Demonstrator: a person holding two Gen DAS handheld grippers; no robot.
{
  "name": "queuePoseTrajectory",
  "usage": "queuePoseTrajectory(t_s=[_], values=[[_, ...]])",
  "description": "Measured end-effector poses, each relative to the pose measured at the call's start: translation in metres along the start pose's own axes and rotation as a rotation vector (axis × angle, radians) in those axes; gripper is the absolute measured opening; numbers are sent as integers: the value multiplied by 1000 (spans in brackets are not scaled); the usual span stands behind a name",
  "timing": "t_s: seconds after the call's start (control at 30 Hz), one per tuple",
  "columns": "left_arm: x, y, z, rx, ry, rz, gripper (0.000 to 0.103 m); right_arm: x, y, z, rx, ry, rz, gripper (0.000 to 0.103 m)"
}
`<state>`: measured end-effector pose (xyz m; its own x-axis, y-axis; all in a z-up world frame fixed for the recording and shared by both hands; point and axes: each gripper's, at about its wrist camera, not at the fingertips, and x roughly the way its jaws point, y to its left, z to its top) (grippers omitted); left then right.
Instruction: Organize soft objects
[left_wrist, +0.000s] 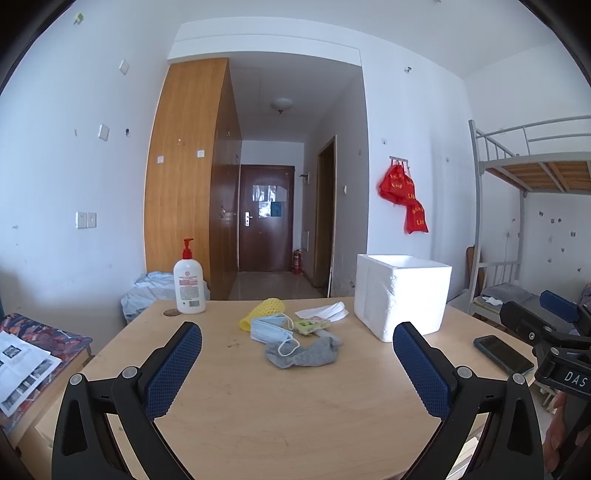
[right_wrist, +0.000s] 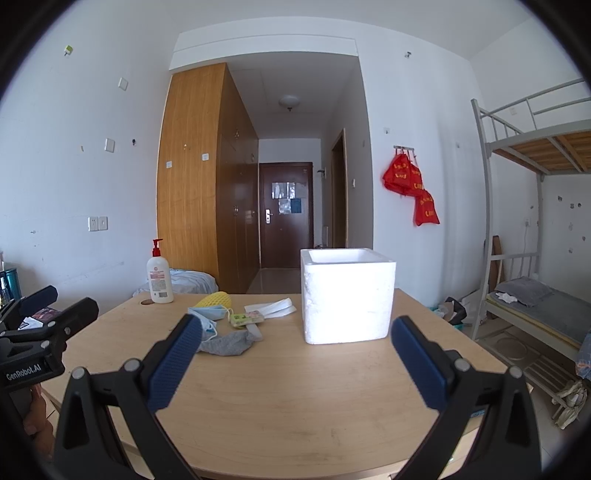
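A pile of soft things lies mid-table: a grey sock (left_wrist: 303, 354) (right_wrist: 229, 342), a blue face mask (left_wrist: 271, 328) (right_wrist: 207, 315), a yellow foam net (left_wrist: 264, 311) (right_wrist: 214, 298), a small green-pink packet (left_wrist: 312, 325) (right_wrist: 246, 317) and a white folded cloth (left_wrist: 325, 312) (right_wrist: 275, 307). A white foam box (left_wrist: 400, 295) (right_wrist: 347, 295) stands open to their right. My left gripper (left_wrist: 297, 365) is open and empty, hovering short of the sock. My right gripper (right_wrist: 295, 360) is open and empty, in front of the box.
A white lotion pump bottle (left_wrist: 189, 284) (right_wrist: 159, 277) stands at the wooden table's (left_wrist: 258, 406) far left. A dark phone (left_wrist: 504, 354) lies at the right edge. A bunk bed (right_wrist: 535, 221) stands right, and a patterned surface with papers (left_wrist: 26, 362) left.
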<state>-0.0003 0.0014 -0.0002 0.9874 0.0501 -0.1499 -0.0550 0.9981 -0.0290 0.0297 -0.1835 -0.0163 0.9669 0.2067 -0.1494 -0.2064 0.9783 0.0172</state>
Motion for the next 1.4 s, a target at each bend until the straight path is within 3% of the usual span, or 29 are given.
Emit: queuePoseTrajectory(t_s=[0.87, 1.4], values=[[7, 0, 1, 1, 11, -3, 103, -1, 0, 0, 1, -3, 3, 103], [83, 6, 21, 11, 138, -8, 103, 56, 3, 19, -28, 77, 45, 103]])
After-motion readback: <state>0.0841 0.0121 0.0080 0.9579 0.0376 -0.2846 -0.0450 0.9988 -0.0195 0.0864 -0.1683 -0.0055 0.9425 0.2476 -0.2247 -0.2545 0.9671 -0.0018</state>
